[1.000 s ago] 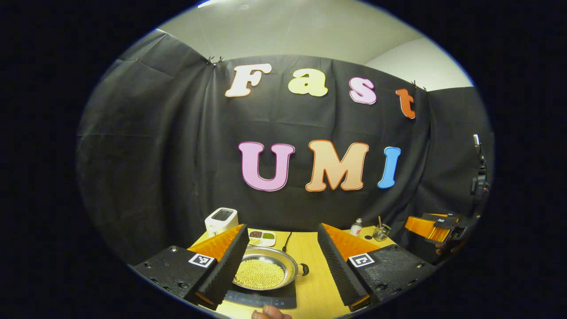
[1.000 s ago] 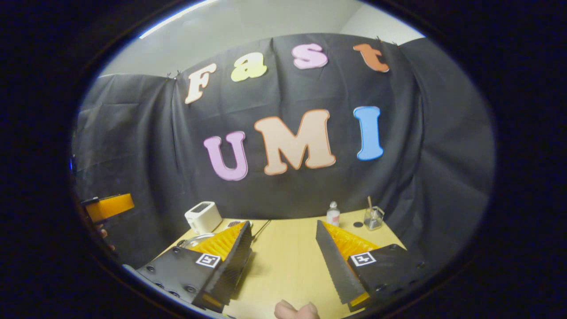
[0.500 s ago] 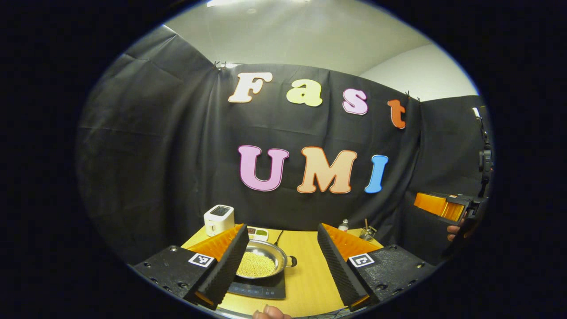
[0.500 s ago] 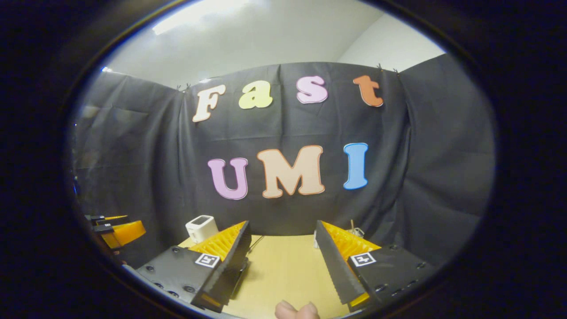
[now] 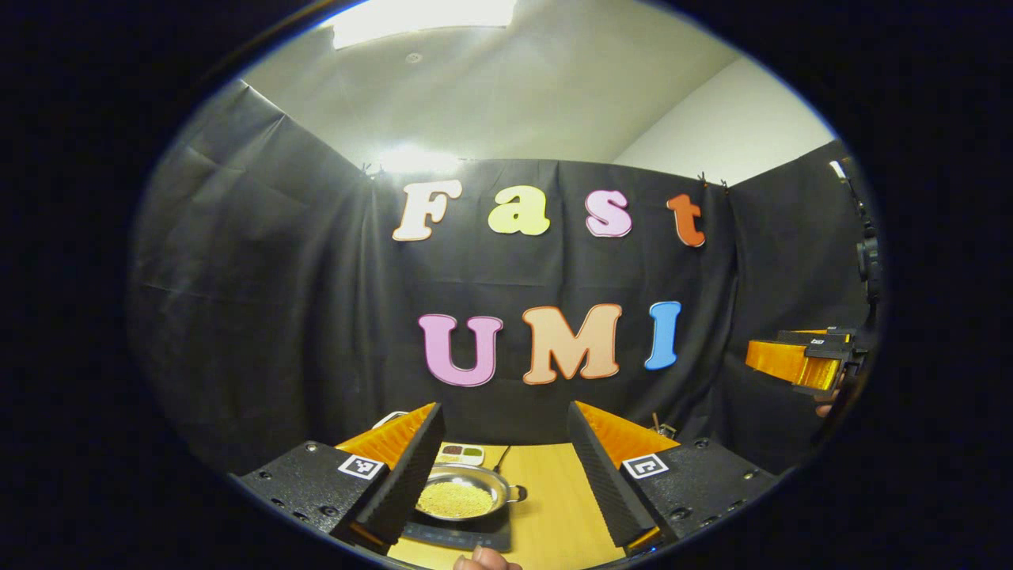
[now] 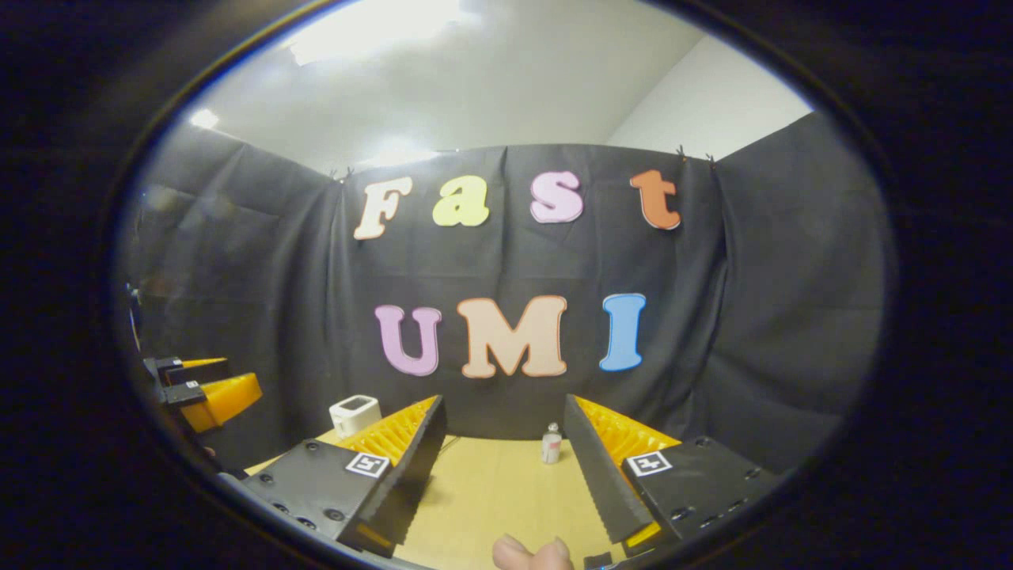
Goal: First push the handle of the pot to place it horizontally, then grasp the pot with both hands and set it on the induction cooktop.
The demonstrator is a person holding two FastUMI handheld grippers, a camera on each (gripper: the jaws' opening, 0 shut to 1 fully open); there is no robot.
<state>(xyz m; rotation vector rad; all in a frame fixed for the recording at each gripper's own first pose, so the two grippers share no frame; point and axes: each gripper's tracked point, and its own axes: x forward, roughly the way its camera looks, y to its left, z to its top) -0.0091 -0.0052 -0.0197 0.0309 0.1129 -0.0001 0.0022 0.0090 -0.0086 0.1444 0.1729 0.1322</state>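
A shiny steel pot (image 5: 467, 497) filled with small yellow beans rests on the dark induction cooktop (image 5: 467, 534) on the wooden table. Its small side handle (image 5: 516, 494) points to the right. My left gripper (image 5: 502, 463) is open, held well back from and above the pot, nothing between its fingers. My right gripper (image 6: 502, 459) is open too, over bare table with nothing in it. In the left gripper view the right gripper (image 5: 799, 360) hangs at the far right edge; in the right gripper view the left gripper (image 6: 202, 392) hangs at the far left.
A divided dish of beans (image 5: 461, 454) sits behind the pot, with a dark cable (image 5: 500, 459) beside it. A white toaster-like appliance (image 6: 354, 413) stands at the table's back left, a small bottle (image 6: 550, 445) at the back middle. A thumb (image 6: 532, 552) shows below.
Both grippers have drawn back and tilted upward from the table. The pot looks smaller and lower in the left gripper view, and more ceiling shows. The pot stays on the cooktop.
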